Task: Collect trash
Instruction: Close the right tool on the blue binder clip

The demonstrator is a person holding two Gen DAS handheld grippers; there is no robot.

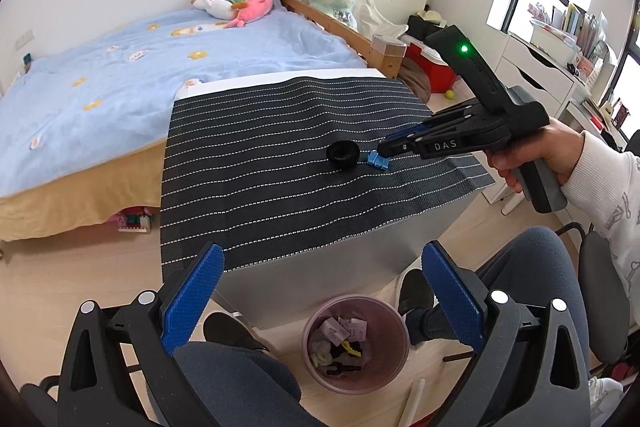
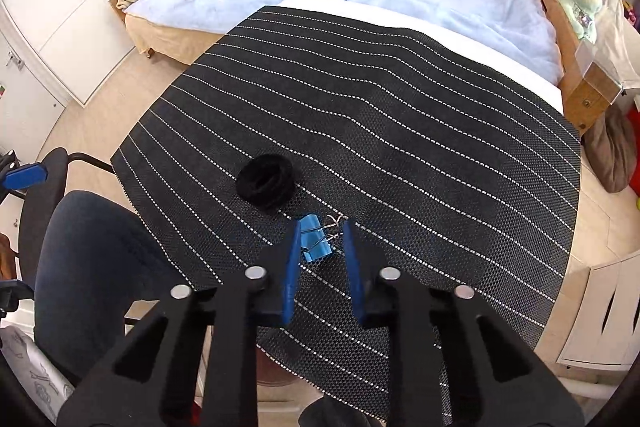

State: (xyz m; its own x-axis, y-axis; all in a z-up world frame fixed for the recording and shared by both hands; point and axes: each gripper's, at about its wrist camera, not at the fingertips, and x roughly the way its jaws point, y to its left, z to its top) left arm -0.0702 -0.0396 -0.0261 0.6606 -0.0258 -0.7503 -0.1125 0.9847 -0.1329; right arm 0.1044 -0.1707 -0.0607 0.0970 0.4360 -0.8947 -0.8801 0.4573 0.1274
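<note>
A blue binder clip (image 2: 316, 241) lies on the black striped mat (image 2: 400, 127) near the table's front edge. My right gripper (image 2: 322, 225) points down at it with its jaws narrow. The left pad touches the clip body and the right pad meets its wire handles. In the left wrist view the right gripper (image 1: 380, 151) tip sits on the clip (image 1: 377, 159). A black ring-shaped hair tie (image 2: 265, 183) (image 1: 342, 155) rests just left of the clip. My left gripper (image 1: 322, 247) hangs open and empty above a pink trash bin (image 1: 394, 323) that holds several scraps.
A bed with a blue cover (image 1: 140, 67) and plush toys stands behind the table. The person's knees (image 1: 236, 379) and an office chair flank the bin on the wooden floor. White drawers (image 1: 536, 75) stand at the right.
</note>
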